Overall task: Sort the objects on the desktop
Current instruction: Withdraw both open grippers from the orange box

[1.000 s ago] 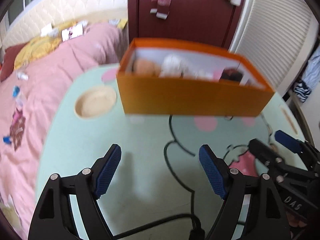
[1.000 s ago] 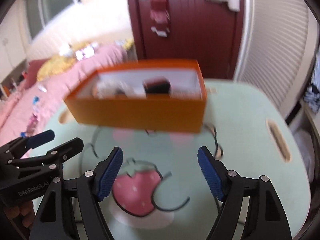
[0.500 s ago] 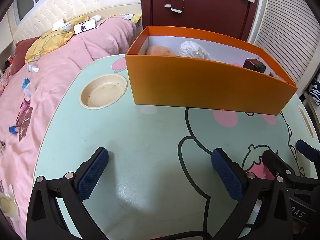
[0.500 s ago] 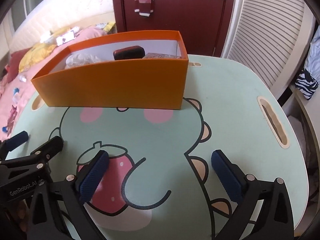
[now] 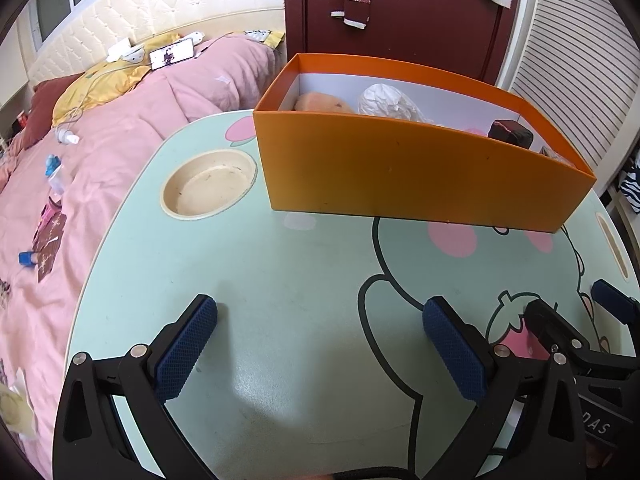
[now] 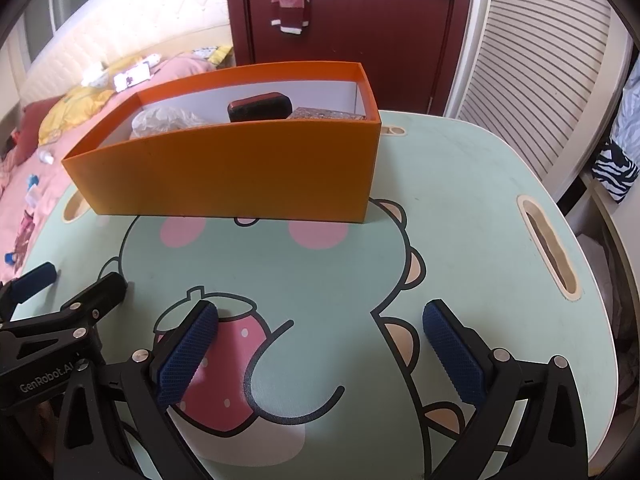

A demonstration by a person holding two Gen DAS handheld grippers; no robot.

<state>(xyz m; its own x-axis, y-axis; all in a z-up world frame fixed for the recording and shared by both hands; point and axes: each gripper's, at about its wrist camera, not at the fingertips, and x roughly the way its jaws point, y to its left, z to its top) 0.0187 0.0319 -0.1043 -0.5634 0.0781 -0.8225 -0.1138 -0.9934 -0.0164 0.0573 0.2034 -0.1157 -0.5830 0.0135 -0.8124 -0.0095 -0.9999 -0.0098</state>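
Note:
An orange box (image 5: 400, 168) stands at the back of the mint-green cartoon table (image 5: 280, 280); it also shows in the right wrist view (image 6: 240, 172). Inside it lie a peach soft object (image 5: 320, 102), a crumpled white wad (image 5: 388, 102), a dark case (image 6: 259, 106) and a patterned flat item (image 6: 326, 114). My left gripper (image 5: 320, 344) is open and empty, low over the table's front. My right gripper (image 6: 320, 344) is open and empty beside it, over the strawberry print (image 6: 224, 368).
A round cup recess (image 5: 208, 188) sits in the table's left part. A slot handle (image 6: 548, 248) is cut near the right edge. A pink bed (image 5: 100, 152) with small items lies left. A dark red wardrobe (image 6: 352, 20) and louvred door (image 6: 540, 60) stand behind.
Both grippers have pulled back and lower toward the table's front edge, and their jaws have widened. The box now looks farther away and sharp instead of blurred.

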